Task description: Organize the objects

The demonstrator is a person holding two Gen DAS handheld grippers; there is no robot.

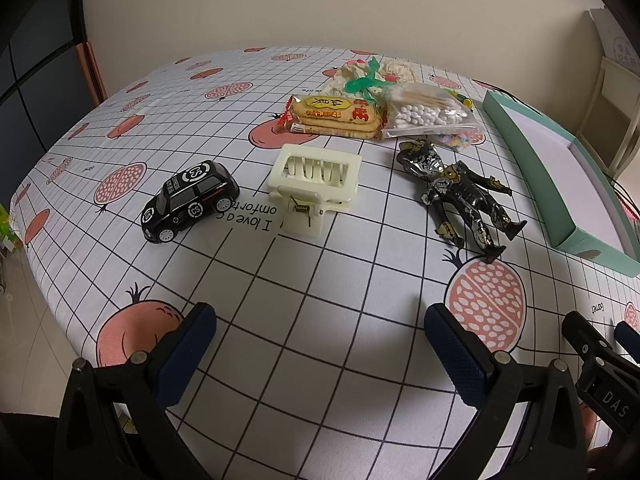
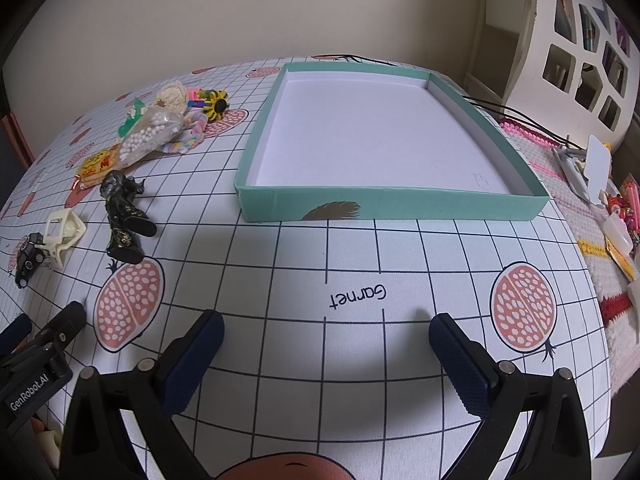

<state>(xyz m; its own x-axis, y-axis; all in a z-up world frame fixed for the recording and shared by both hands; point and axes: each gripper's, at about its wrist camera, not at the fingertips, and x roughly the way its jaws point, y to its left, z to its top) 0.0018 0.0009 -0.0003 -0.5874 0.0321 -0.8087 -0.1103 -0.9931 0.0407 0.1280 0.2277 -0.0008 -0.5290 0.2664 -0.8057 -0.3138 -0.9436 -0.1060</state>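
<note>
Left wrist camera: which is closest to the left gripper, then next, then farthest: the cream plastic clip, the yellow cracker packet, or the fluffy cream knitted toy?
From the left gripper:
1. Cream plastic clip, straight ahead in the middle of the cloth.
2. Yellow cracker packet, behind the clip.
3. Fluffy cream knitted toy, at the far edge, slightly right.

Green tray [image 1: 560, 184] cut off at right edge; far clutter [image 2: 618, 208] indistinct.
</note>
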